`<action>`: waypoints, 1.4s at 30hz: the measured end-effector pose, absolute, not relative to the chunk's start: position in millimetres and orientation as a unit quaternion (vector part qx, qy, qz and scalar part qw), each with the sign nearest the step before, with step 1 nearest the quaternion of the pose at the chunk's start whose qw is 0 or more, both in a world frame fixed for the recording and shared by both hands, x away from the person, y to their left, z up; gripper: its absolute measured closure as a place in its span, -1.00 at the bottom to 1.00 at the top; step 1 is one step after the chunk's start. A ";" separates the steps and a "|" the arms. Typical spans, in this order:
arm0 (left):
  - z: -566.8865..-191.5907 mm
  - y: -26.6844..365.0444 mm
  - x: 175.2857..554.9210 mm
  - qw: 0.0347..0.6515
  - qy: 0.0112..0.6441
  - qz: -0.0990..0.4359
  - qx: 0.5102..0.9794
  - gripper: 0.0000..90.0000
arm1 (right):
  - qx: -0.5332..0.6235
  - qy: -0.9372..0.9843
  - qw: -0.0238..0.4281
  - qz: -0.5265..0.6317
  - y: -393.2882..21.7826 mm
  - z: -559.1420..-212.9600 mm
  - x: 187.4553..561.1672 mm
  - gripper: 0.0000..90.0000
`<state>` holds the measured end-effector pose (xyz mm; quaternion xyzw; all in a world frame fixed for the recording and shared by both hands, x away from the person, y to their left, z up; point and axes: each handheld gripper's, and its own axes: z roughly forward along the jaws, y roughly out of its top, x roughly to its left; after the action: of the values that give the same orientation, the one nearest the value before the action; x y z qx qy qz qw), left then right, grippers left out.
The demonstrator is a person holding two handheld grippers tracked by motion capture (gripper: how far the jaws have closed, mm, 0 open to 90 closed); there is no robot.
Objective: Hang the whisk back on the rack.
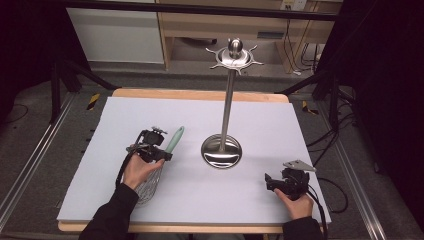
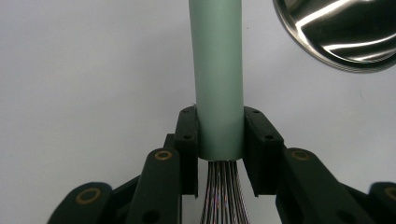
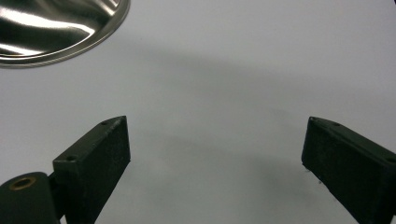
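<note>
Fingers (image 2: pixel 187 140) gripping whisk (image 2: pixel 218 84), grey tabletop (image 1: pixel 150 115)

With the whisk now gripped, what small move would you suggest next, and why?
Probably lift it a little further. The left hand-held gripper is clamped on the pale green handle of the wire whisk, whose wires lie low over the white table cover, well below the hooks atop the steel utensil stand.

Count on table: one whisk (image 1: pixel 159 165), green handle, wire head; one steel utensil stand (image 1: pixel 226 105), single pole on one round base; two handheld grippers, left gripper (image 1: pixel 159 156) and right gripper (image 1: pixel 270 181); one white mat (image 1: pixel 150 112).
</note>
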<state>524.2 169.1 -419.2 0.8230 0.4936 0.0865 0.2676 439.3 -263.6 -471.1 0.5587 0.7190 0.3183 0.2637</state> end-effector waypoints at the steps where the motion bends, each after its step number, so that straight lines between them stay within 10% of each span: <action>1: -418.1 171.2 522.1 0.273 0.492 0.087 0.822 0.52 | 0.559 0.719 0.264 0.318 -263.6 -471.1 439.2 -0.81; 42: -375.6 220.6 444.8 0.439 0.453 0.170 0.757 0.53 | 0.556 0.722 0.266 0.314 -262.0 -472.1 438.1 -0.81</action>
<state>444.8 220.6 -375.6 0.7572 0.4531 0.1701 0.4387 438.1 -262.0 -472.1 0.5556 0.7222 0.3144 0.2662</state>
